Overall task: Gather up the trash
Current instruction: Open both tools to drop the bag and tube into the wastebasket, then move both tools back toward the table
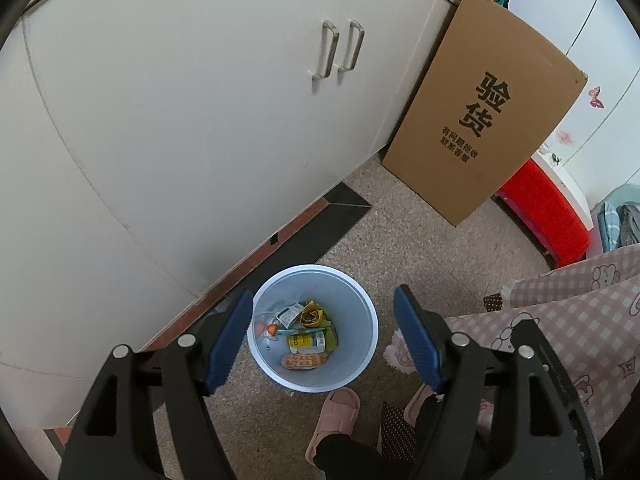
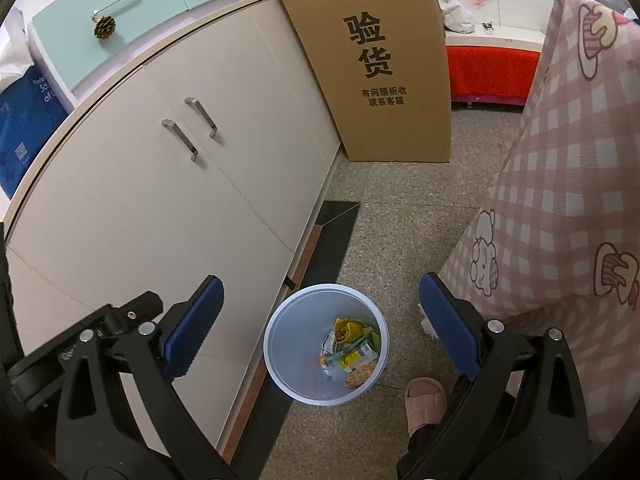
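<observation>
Speckled floor (image 2: 400, 220) beside white cabinet (image 2: 180, 200), leaning cardboard box (image 2: 380, 60), possibly flattened.

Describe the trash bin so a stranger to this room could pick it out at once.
Start at the long white cabinet with two metal handles; follow its base along the speckled floor. The trash bin stands there, beside a pink slipper. It is the only round, pale blue container, open-topped, with crumpled wrappers at its bottom.

One bin (image 1: 360, 344), one cardboard box (image 1: 484, 120), two cabinet handles (image 1: 327, 50).
</observation>
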Demonstrator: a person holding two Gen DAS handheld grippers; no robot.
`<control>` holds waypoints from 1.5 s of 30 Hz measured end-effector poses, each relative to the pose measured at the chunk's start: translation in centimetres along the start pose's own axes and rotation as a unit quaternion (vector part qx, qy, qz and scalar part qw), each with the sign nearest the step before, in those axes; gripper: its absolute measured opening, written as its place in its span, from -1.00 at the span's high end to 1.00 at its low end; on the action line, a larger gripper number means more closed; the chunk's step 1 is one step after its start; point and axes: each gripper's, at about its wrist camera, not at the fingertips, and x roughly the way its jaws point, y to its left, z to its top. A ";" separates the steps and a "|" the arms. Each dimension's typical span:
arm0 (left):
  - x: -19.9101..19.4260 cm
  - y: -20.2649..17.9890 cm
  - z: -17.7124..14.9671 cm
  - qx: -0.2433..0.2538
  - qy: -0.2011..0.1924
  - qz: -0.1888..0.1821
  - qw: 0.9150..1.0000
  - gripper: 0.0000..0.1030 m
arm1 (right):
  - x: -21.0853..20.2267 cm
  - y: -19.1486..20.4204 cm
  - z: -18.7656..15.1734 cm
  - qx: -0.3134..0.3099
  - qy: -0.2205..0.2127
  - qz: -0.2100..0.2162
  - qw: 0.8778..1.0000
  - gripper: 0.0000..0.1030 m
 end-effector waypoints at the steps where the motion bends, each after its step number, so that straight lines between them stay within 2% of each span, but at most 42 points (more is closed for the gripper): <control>1: -0.3 0.1 0.0 -0.002 -0.002 -0.001 1.000 -0.39 | -0.1 0.1 0.0 -0.003 -0.002 0.004 1.000 -0.86; 8: -4.4 0.2 -0.1 -0.008 -0.033 -0.005 0.999 -0.42 | -2.1 0.6 0.5 -0.019 0.001 0.038 0.999 -0.86; 13: -9.8 -0.9 -0.2 -0.006 -0.080 -0.025 0.996 -0.48 | -7.6 1.4 2.5 -0.035 -0.026 0.066 0.997 -0.86; 20: -17.1 -5.0 -0.7 0.011 -0.136 -0.063 0.989 -0.58 | -17.3 0.2 5.5 -0.069 -0.099 0.056 0.991 -0.86; 23: -19.2 -8.2 -1.2 0.033 -0.145 -0.087 0.985 -0.59 | -21.0 -2.4 6.6 -0.071 -0.122 0.035 0.989 -0.86; 28: -21.8 -16.1 -3.1 0.100 -0.137 -0.141 0.975 -0.59 | -26.3 -9.7 7.9 -0.040 -0.149 -0.013 0.988 -0.86; 32: -23.0 -23.2 -5.6 0.165 -0.129 -0.175 0.962 -0.59 | -30.3 -16.4 8.0 -0.010 -0.171 -0.071 0.983 -0.86; 36: -23.5 -30.9 -8.9 0.246 -0.120 -0.201 0.941 -0.59 | -33.1 -23.4 8.0 0.031 -0.172 -0.123 0.977 -0.86; 39: -22.7 -34.5 -10.4 0.268 -0.096 -0.218 0.934 -0.59 | -33.5 -27.1 8.3 0.046 -0.161 -0.154 0.974 -0.85; 40: -22.4 -35.8 -10.6 0.269 -0.087 -0.221 0.933 -0.59 | -33.2 -27.7 8.4 0.049 -0.158 -0.162 0.973 -0.83; 42: -21.5 -37.8 -10.9 0.269 -0.069 -0.223 0.934 -0.59 | -32.1 -29.5 9.0 0.053 -0.140 -0.181 0.972 -0.64; 45: -20.8 -40.0 -11.5 0.270 -0.064 -0.211 0.937 -0.59 | -30.2 -31.2 9.4 0.056 -0.112 -0.191 0.973 -0.44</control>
